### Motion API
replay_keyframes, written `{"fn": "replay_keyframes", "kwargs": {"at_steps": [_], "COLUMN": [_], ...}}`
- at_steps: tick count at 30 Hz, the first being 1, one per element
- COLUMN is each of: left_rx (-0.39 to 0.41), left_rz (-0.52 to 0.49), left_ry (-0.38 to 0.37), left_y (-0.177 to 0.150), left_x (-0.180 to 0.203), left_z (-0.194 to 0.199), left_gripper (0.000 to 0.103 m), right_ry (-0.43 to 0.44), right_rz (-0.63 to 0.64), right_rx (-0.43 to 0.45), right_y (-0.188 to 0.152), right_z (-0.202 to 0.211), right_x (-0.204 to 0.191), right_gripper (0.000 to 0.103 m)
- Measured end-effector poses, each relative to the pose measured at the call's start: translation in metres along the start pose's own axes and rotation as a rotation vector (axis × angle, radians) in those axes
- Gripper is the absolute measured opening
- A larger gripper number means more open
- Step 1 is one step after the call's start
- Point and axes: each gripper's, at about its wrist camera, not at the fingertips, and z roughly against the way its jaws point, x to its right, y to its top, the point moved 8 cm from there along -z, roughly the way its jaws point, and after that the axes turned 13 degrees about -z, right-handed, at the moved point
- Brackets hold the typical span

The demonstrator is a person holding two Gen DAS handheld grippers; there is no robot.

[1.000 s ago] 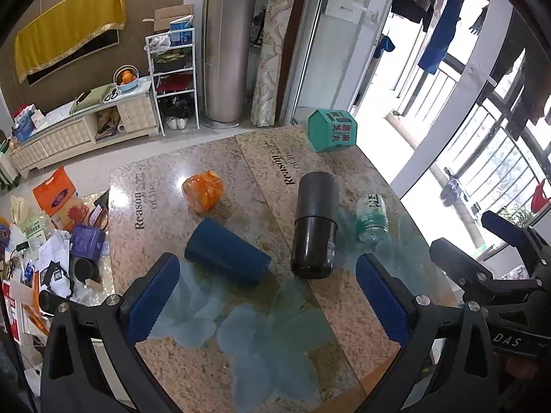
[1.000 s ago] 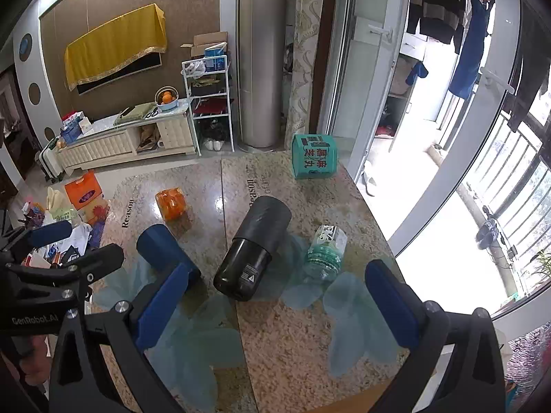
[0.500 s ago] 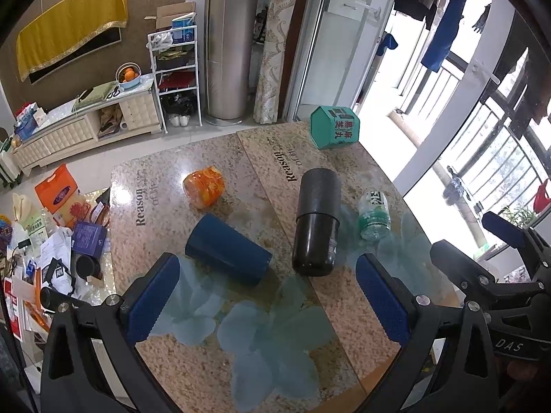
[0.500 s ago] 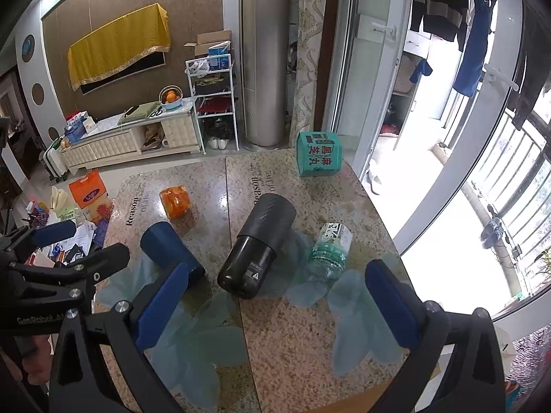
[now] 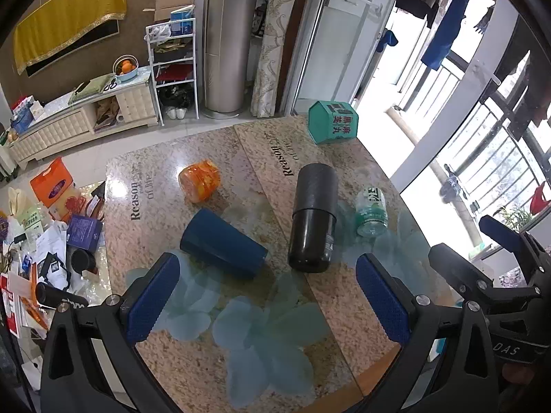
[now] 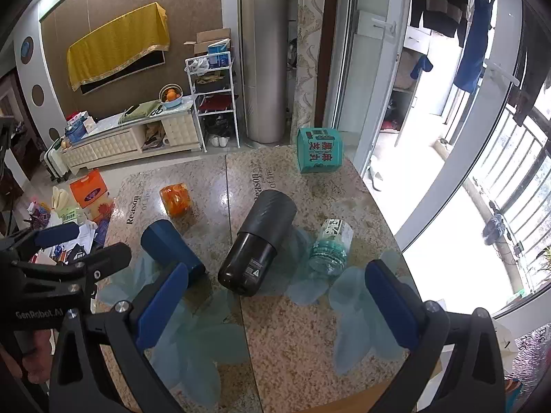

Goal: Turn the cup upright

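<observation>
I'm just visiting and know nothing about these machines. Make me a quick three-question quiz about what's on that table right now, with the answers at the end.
1. True or false: the dark blue cup stands upright on the table.
2. What lies between the dark blue cup and the clear green bottle?
A. green box
B. black flask
C. orange jar
3. Fill in: both the left gripper and the right gripper have their jaws ____ and hold nothing.

Key:
1. False, it lies on its side.
2. B, the black flask.
3. Open.

Glossy speckled stone table [image 5: 213, 371]
</observation>
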Motion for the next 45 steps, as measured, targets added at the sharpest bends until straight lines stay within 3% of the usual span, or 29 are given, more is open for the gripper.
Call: {"fn": "replay_keyframes", "kwargs": {"at_steps": [11,15,19,28,32,40,45], "left_rx": [-0.072,-0.07,-0.101,-0.2,-0.284,-0.355,-0.411], "left_rz": [0.092,0.193,0.236,0.359,0.372,0.502,0.469], "left_ry": [0.018,-0.04,-0.009,0.036,0.098,0.115,0.159], "left_y": [0.007,0.02,0.036,0.067,0.068,0.06,0.061], "left_x": [-0.019,-0.029,-0.035,-0.048,-0.055,-0.084,-0.101], "left_z": [-0.005,-0.008,-0.02,-0.079,-0.108,-0.158,-0.186], "left_gripper": [0.103,0.103,0.103,0.103,0.103,0.103,0.103], "right_ry": [0.005,0.034,0.072,0.167,0.211,0.245,0.249], "right_rz": [-0.001,0.01,0.029,0.088,0.12,0.176,0.191], "right_rx": [-0.021,-0.032,-0.07,-0.107,-0.129,-0.176,-0.22], "right_y": [0.001,0.004,0.009,0.023,0.026,0.038,0.039], "right_z": [-0.001,-0.006,-0.019,-0.036,-0.044,-0.063,-0.082], "right_x": [0.001,0.003,0.004,0.016,0.022,0.036,0.046], "right_gripper": [0.103,0.103,0.103,0.103,0.103,0.103,0.103]}}
